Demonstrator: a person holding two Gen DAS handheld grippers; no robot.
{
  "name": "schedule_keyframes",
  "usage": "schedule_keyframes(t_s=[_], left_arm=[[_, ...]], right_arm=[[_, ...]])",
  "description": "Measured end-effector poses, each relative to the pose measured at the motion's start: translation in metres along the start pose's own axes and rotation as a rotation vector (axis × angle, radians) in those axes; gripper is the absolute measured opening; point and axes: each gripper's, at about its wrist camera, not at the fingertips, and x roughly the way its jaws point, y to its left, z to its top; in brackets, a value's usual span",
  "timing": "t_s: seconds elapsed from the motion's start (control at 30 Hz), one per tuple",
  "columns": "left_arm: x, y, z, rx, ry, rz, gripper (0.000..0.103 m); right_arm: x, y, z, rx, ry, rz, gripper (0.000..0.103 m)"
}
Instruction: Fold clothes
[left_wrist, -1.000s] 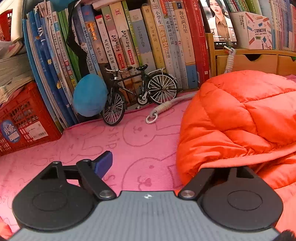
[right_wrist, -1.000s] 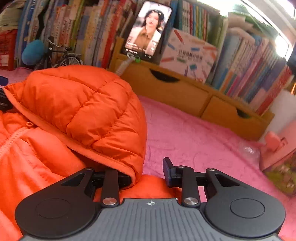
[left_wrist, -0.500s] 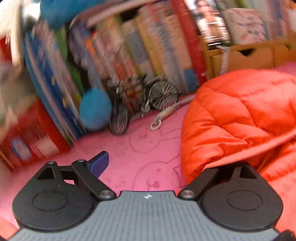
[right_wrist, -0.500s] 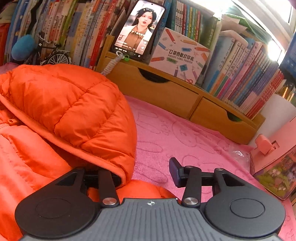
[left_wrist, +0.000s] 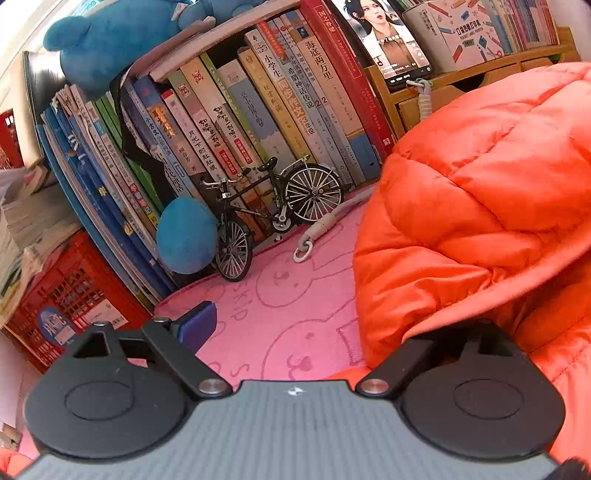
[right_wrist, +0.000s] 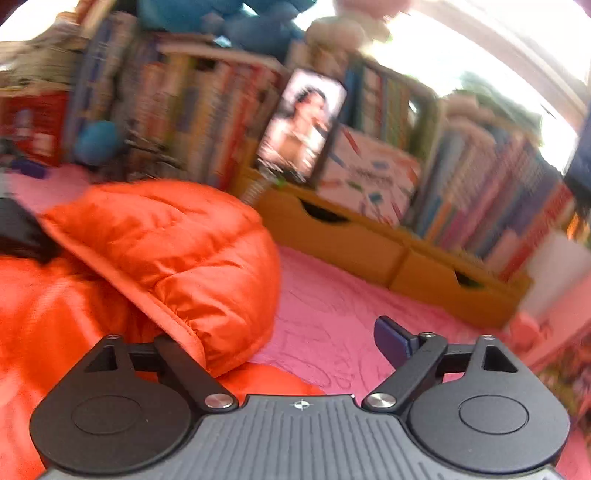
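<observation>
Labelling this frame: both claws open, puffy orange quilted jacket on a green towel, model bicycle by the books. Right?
One error: the towel under the puffy orange quilted jacket is pink with bunny outlines, not green, as the left wrist view shows. Both the left claw and the right claw are open, and the black model bicycle stands by the books.

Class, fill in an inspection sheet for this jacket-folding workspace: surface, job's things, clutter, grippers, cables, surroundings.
Surface: pink bunny-print cloth covers the work area.
Job's things: orange puffer jacket, hood puffed up, not yet folded flat.
Clutter: model bicycle and blue plush ball stand against the books.
Grippers: left gripper open, its right finger hidden under the jacket's edge; right gripper open, its left finger hidden under the hood's rim.
Cables: grey corded strap lying on the cloth.
Surroundings: row of books, propped phone, wooden drawers, red crate.
</observation>
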Motion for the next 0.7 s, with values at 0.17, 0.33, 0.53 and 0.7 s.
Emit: schedule_keyframes(t_s=[0.17, 0.33, 0.53, 0.7], left_arm=[[-0.001, -0.002, 0.000, 0.010, -0.011, -0.007, 0.094], [0.000, 0.000, -0.001, -0.010, -0.005, 0.012, 0.095], [0.006, 0.008, -0.002, -0.058, 0.028, 0.009, 0.097], [0.007, 0.009, -0.003, -0.077, 0.033, 0.012, 0.098]], right_arm=[[-0.038, 0.003, 0.014, -0.108, -0.101, 0.075, 0.097], [-0.003, 0.006, 0.020, -0.140, -0.074, -0.143, 0.103], [0.051, -0.004, 0.019, 0.117, 0.015, -0.118, 0.102], [0.075, -0.004, 0.020, 0.134, 0.059, -0.192, 0.102]])
